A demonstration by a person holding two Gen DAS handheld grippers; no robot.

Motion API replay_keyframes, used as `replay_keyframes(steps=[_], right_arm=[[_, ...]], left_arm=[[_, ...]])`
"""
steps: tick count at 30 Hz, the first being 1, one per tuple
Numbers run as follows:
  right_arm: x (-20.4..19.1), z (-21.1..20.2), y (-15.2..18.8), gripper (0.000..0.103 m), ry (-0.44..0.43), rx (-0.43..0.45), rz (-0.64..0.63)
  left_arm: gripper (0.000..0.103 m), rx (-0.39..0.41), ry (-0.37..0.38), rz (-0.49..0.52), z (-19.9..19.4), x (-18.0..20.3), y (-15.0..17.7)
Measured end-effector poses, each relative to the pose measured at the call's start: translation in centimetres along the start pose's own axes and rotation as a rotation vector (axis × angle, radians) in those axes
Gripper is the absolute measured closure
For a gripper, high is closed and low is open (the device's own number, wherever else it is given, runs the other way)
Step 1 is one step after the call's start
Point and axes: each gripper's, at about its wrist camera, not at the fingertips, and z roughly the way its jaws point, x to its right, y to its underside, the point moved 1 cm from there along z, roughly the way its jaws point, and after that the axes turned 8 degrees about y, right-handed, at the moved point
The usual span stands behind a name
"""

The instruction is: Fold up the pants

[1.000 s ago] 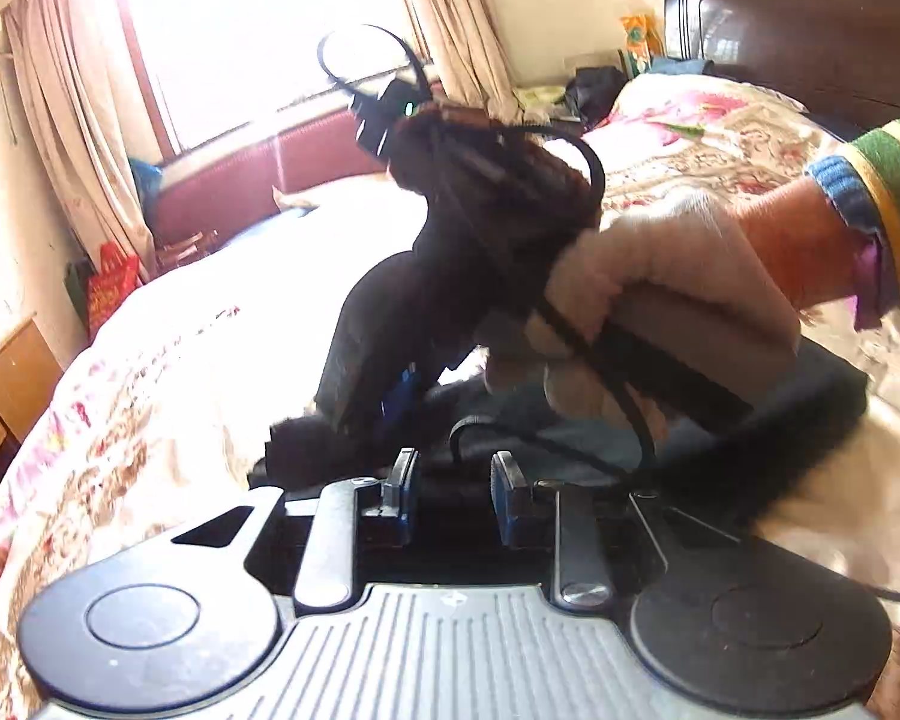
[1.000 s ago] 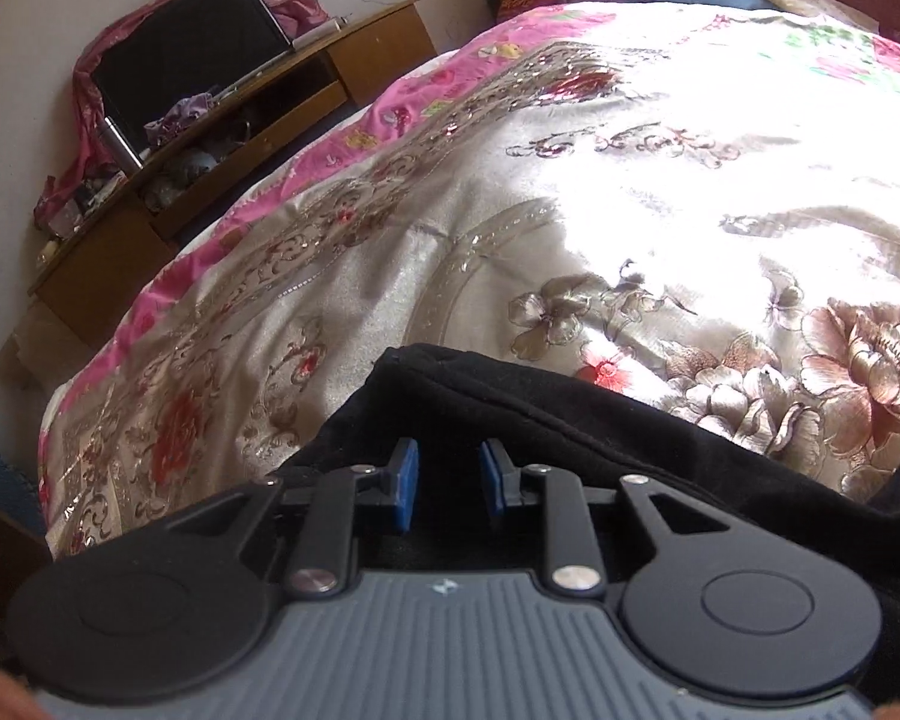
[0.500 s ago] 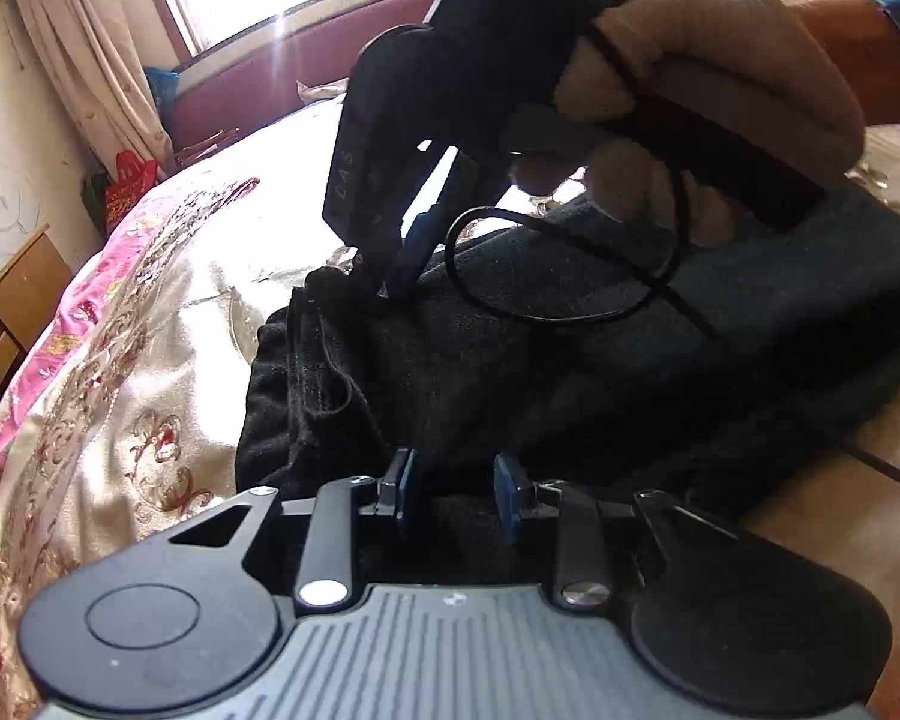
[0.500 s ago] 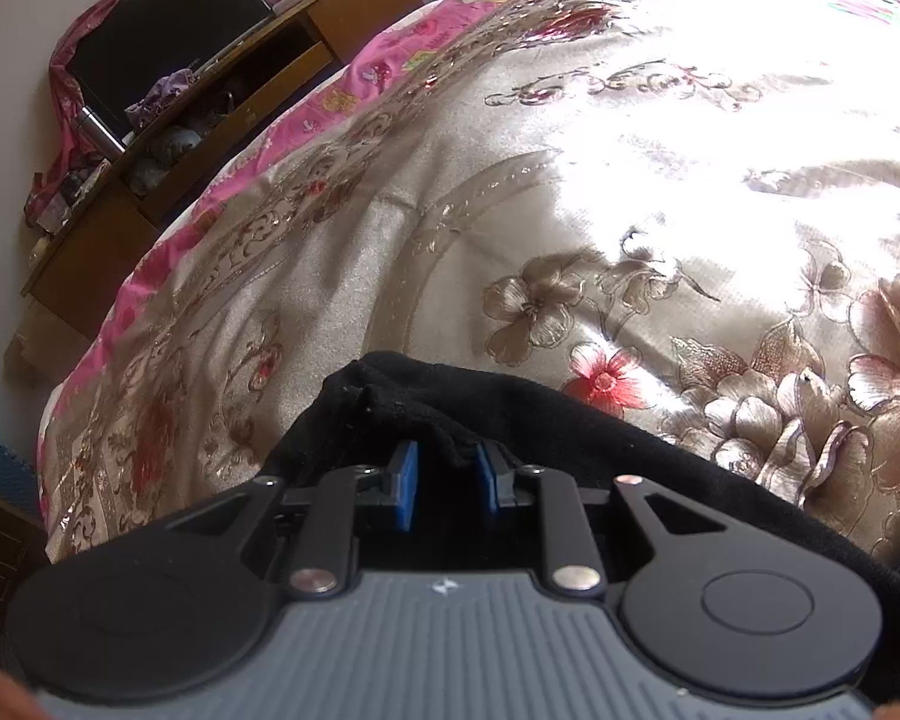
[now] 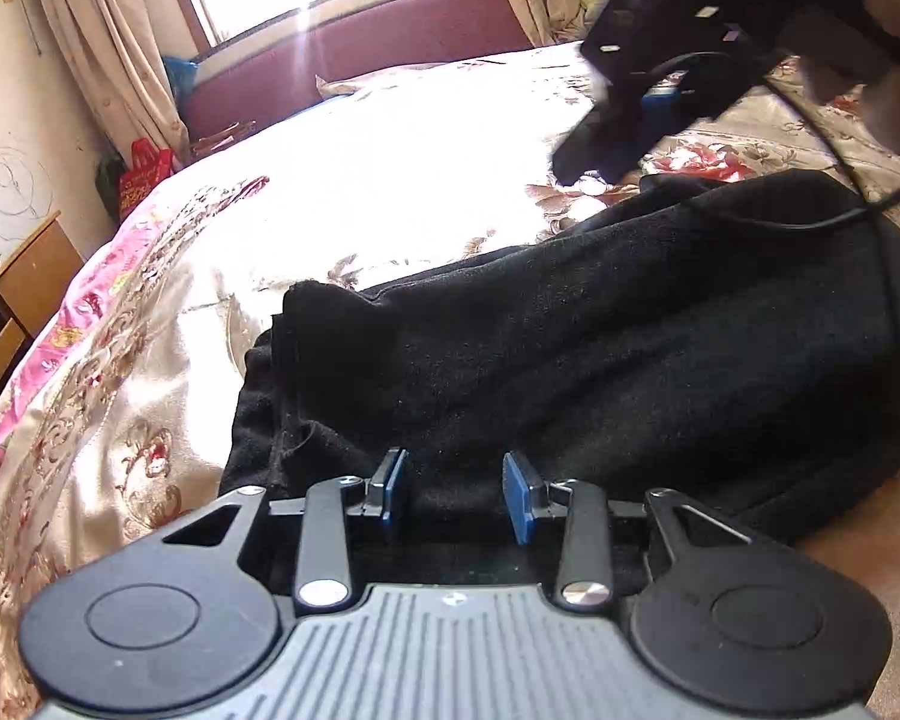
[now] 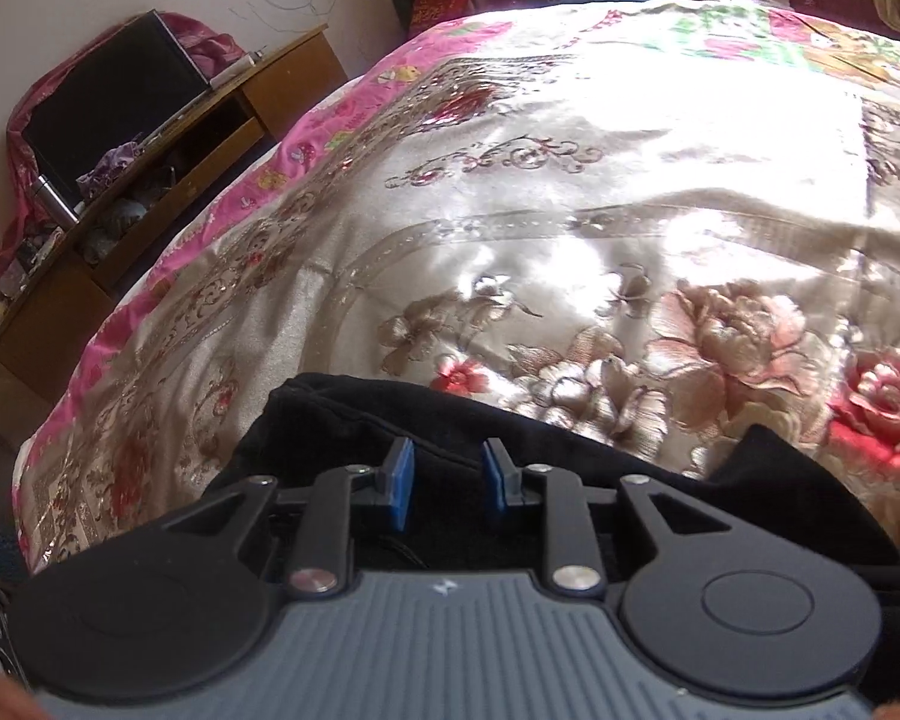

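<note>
A floral bedspread covers the bed, with black pants lying bunched across its near side. The left gripper hangs low over the pants with its jaws opening; cloth lies under the gap, but the pads press on nothing, where a second ago they stood closer together. The right gripper, which half a second ago was down at the pants' edge, now hovers above the bedspread beyond them. In its own view its jaws are opening too, holding nothing, with the pants' edge just below.
</note>
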Motion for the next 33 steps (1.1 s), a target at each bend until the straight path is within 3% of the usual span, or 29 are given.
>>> replay_keyframes(steps=[4, 8, 13, 21, 25, 27, 29, 31, 33], right_arm=[[7.6, -5.0, 3.9, 0.065, 0.157, 0.015, 0.175], [13.2, -7.3, 7.8, 0.059, 0.225, 0.000, 0.333], [17.6, -6.1, 11.8, 0.059, 0.080, -0.030, 0.530], [19.3, -4.5, 15.4, 0.053, -0.113, -0.058, 0.646], [19.5, -4.2, 15.6, 0.054, -0.161, -0.067, 0.679], [18.2, -4.3, 14.7, 0.058, -0.164, -0.062, 0.615], [16.8, -4.6, 14.1, 0.070, -0.127, -0.060, 0.554], [16.4, -4.8, 13.7, 0.084, -0.138, -0.062, 0.603], [15.7, -6.0, 12.6, 0.086, -0.145, -0.022, 0.626]], left_arm=[[0.053, 0.050, 0.041, 0.034, -1.7, 1.7, -1.5], [0.053, 0.086, 0.140, 0.038, -0.5, 3.7, -3.9], [0.053, 0.057, 0.209, 0.085, 1.4, 7.3, -4.8], [0.048, -0.003, 0.169, 0.065, 2.6, 7.9, -4.5], [0.047, 0.002, 0.164, 0.075, 2.7, 7.9, -4.2], [0.047, 0.010, 0.163, 0.072, 2.7, 7.7, -4.0], [0.047, 0.015, 0.171, 0.060, 2.4, 7.5, -3.8], [0.047, 0.019, 0.182, 0.049, 2.2, 7.1, -3.4], [0.048, 0.023, 0.198, 0.046, 2.0, 6.7, -3.3]])
